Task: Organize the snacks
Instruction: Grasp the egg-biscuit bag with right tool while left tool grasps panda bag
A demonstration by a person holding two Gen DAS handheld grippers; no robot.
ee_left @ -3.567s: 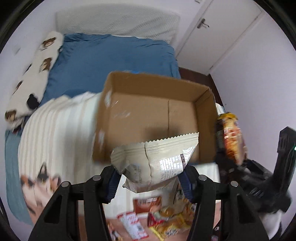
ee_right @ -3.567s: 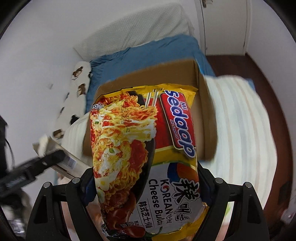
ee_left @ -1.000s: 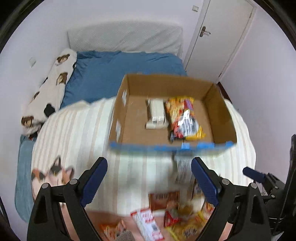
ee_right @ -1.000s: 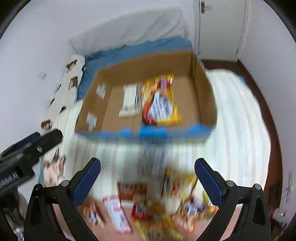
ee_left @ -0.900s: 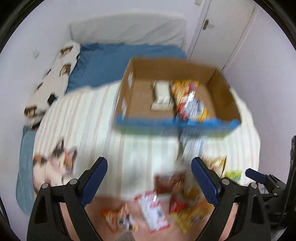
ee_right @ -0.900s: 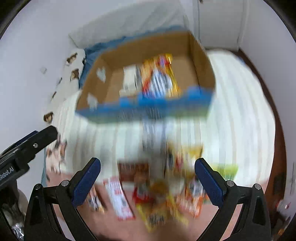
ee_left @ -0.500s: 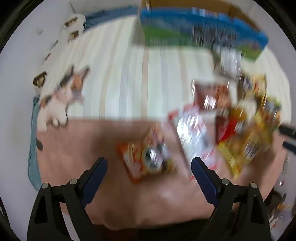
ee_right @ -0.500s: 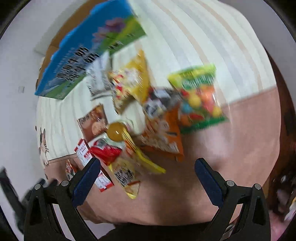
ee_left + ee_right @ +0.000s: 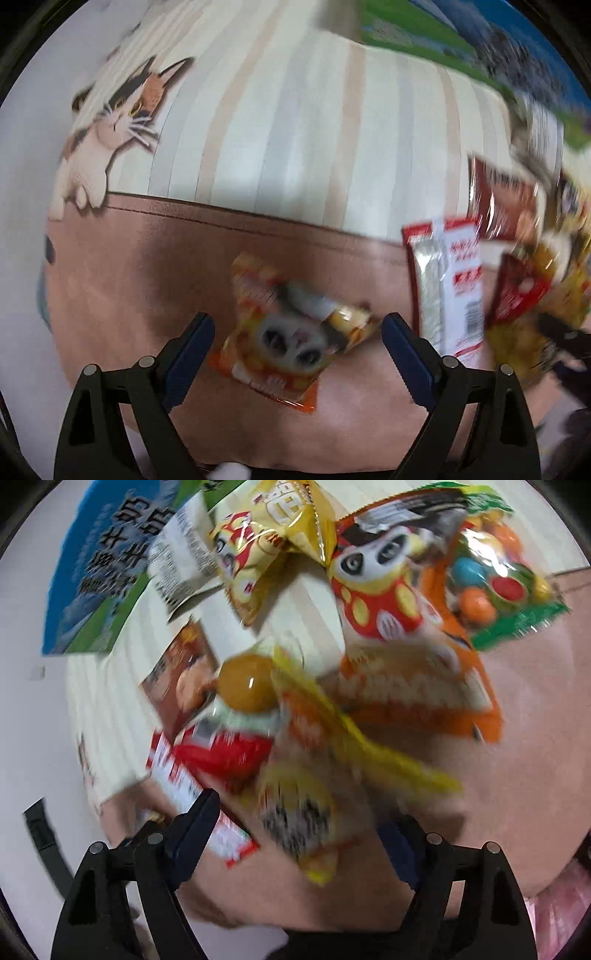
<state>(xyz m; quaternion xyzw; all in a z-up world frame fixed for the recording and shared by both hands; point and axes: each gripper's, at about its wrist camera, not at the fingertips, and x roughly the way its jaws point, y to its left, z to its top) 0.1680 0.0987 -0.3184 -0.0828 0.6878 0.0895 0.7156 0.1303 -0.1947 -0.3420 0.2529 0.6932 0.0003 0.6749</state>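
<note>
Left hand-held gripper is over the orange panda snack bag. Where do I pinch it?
Come straight down on the orange panda snack bag and pinch across its puffed middle. It lies flat and alone between the open left hand-held gripper fingers.

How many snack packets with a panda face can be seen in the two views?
2: one orange panda packet lies between the left gripper's open fingers; another panda packet lies among the pile. Others may be hidden.

Bed surface fills both views; cover is a striped blanket [image 9: 295, 122], cream with beige and pale grey bands; a calico cat print [image 9: 110, 122] sits at its left end; below the stripes a plain brown band [image 9: 147, 266] starts at a dark seam; white wall [image 9: 33, 709] shows left in the right wrist view; soft even light, heavy motion blur.
</note>
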